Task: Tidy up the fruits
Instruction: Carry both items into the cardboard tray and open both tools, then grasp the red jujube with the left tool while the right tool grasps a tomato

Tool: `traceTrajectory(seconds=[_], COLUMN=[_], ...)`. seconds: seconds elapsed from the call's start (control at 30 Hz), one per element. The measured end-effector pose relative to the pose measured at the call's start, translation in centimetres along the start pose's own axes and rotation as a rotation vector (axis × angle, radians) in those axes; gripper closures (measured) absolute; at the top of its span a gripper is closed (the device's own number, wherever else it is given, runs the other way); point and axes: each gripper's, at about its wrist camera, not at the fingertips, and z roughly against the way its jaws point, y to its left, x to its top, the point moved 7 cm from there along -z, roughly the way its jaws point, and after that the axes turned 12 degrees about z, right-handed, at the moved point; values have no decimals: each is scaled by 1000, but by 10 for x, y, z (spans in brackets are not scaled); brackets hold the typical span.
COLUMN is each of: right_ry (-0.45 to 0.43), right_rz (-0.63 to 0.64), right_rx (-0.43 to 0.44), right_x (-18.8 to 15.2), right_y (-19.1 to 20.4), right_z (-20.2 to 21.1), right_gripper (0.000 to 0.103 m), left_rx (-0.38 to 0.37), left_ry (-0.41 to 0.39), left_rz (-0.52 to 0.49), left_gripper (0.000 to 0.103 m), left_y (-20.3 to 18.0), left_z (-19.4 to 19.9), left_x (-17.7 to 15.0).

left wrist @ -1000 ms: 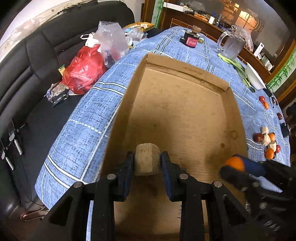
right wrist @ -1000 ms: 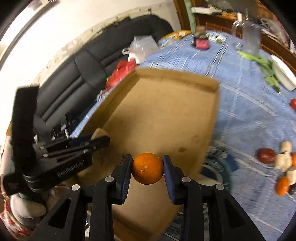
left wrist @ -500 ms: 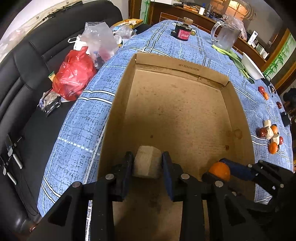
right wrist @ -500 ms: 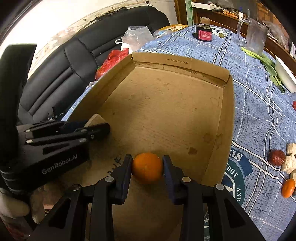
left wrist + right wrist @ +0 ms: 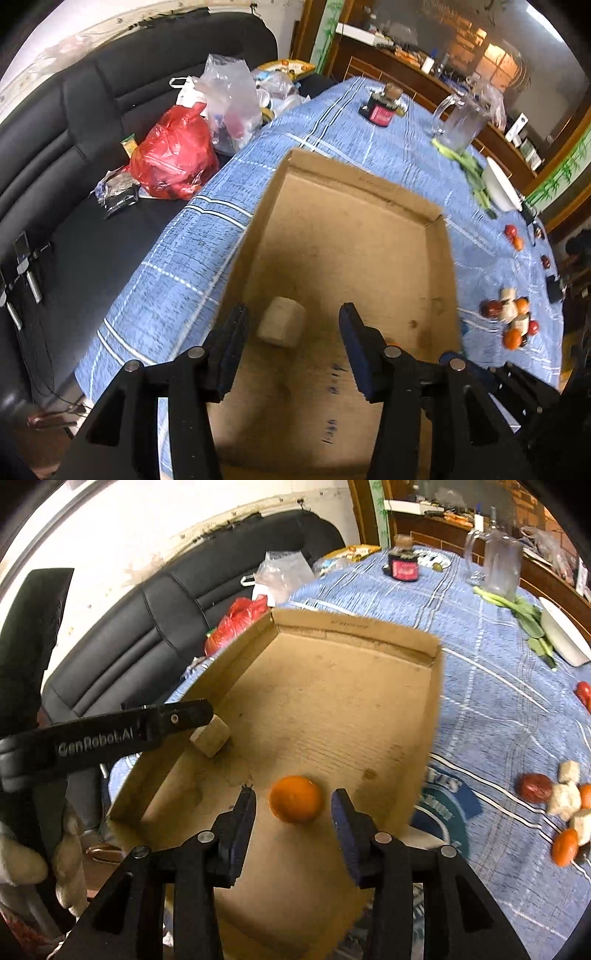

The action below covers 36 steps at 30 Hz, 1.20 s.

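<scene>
A shallow cardboard box (image 5: pixel 439 280) (image 5: pixel 432 716) lies on the blue checked tablecloth. A pale beige block (image 5: pixel 282 326) (image 5: pixel 210 738) rests on the box floor near its left wall. My left gripper (image 5: pixel 293 334) hangs over it with jaws opening, pads clear of the block. An orange (image 5: pixel 295 803) sits on the box floor nearer the right wall. My right gripper (image 5: pixel 293 812) straddles it, jaws opening, pads off the fruit. More fruit (image 5: pixel 511 321) (image 5: pixel 561 812), red, orange and pale pieces, lies in a cluster on the cloth to the right of the box.
A glass jug (image 5: pixel 463 122), a dark jar with a red label (image 5: pixel 382 107), green leaves (image 5: pixel 469 170) and a white dish (image 5: pixel 502 188) stand beyond the box. A black sofa (image 5: pixel 55 155) with a red bag (image 5: pixel 173 162) and clear bags borders the table's left.
Both grippers have opened and lifted a little. The beige block and the orange, gripped before, now lie free on the box floor.
</scene>
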Motion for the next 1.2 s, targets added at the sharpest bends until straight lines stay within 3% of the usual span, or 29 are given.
traceTrajectory(seconds=[0.3, 0.5, 0.7, 0.9, 1.2], right_ry=[-35, -36, -46, -59, -45], right_rz=[-97, -258, -380, -435, -467], right_rx=[-73, -169, -247, -324, -375], right_x=[-60, -120, -158, -161, -147], right_y=[-59, -133, -196, -256, -301], right_z=[69, 116, 145, 155, 137], right_gripper=[56, 57, 57, 57, 57], left_rx=[-72, -119, -133, -165, -162], left_ry=[-17, 15, 43, 81, 160], left_rz=[-79, -177, -307, -452, -569], left_gripper=[46, 45, 45, 45, 45], left_y=[-84, -150, -198, -238, -258], left_z=[25, 19, 3, -33, -87], left_x=[-49, -89, -111, -112, -98])
